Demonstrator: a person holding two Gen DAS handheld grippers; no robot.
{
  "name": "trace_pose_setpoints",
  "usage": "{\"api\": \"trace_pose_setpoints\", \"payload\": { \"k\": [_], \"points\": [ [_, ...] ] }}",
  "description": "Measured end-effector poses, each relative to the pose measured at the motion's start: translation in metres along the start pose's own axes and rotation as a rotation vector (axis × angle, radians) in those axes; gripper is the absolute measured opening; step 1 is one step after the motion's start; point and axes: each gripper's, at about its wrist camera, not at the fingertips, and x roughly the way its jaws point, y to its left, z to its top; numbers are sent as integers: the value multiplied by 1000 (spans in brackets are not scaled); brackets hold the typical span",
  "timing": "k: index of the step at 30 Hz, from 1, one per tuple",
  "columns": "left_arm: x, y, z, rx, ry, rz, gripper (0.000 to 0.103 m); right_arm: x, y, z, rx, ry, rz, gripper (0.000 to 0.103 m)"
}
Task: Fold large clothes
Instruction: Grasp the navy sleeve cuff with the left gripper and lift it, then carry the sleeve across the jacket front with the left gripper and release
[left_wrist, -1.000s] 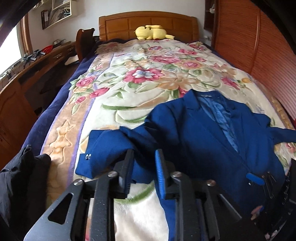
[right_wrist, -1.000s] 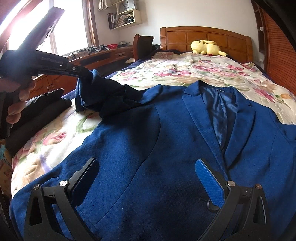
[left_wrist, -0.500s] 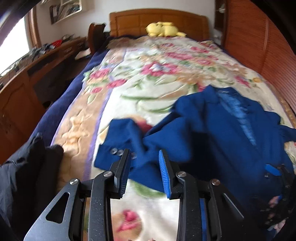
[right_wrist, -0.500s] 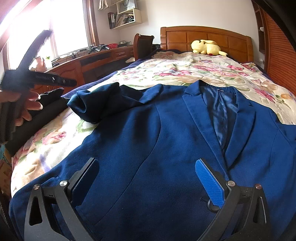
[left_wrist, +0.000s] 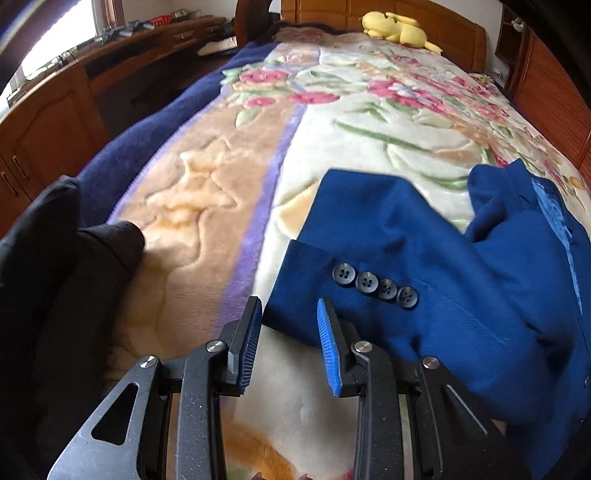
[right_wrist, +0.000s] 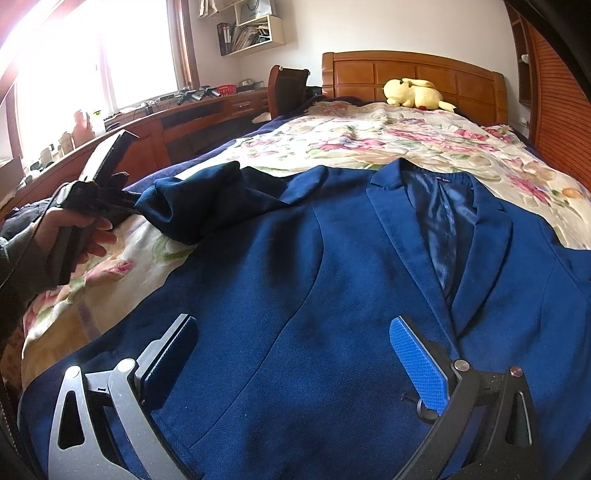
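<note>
A blue jacket (right_wrist: 303, 295) lies face up, lapels open, across the near end of the bed (right_wrist: 369, 133), its collar toward the headboard (right_wrist: 406, 77) and its lining showing at the neck. Its left-side sleeve (left_wrist: 369, 236) is bent and lies out toward the bed's left edge, the cuff with four dark buttons (left_wrist: 376, 286) turned up on the floral blanket (left_wrist: 332, 129). The left tongs (left_wrist: 290, 332) are open with nothing between the pads; they hang just at the cuff's near corner, and the fabric edge lies in front of the gap, not clamped. In the right wrist view the same left tongs (right_wrist: 125, 199) are seen from the side in the person's hand (right_wrist: 74, 232), with their tip right by the crumpled sleeve end; whether they touch it cannot be told. The right tongs (right_wrist: 295, 354) are spread wide over the jacket's lower front, low above or on the cloth, gripping nothing. Dark folded clothes (left_wrist: 55, 277) sit at the bed's near left corner. A yellow plush toy (right_wrist: 413, 92) lies at the headboard. A wooden desk (right_wrist: 192, 118) runs along the left wall under the window (right_wrist: 92, 62), with a chair (right_wrist: 288, 88) beside it and a wall shelf (right_wrist: 255, 29) above.
</note>
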Motion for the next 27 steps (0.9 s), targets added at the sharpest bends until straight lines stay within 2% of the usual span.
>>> {"api": "trace_pose_setpoints", "payload": {
  "k": [7, 11, 14, 16, 17, 18, 22, 27],
  "points": [
    [16, 4, 3, -65, 2, -14, 32, 0, 0, 0, 0, 1, 0, 103],
    [17, 0, 2, -48, 1, 5, 32, 0, 1, 0, 0, 1, 0, 103],
    [18, -3, 3, -18, 25, -13, 32, 0, 1, 0, -1, 1, 0, 103],
    [15, -6, 4, 23, 38, -32, 24, 0, 1, 0, -1, 1, 0, 103],
    [14, -6, 4, 20, 44, -53, 14, 0, 1, 0, -1, 1, 0, 103],
    [9, -7, 4, 14, 48, -62, 12, 0, 1, 0, -1, 1, 0, 103],
    [-21, -20, 9, 33, -18, -34, 10, 0, 1, 1, -1, 1, 0, 103],
    [-85, -54, 23, 91, -156, -30, 9, -3, -2, 2, 12, -8, 4, 103]
  ]
}}
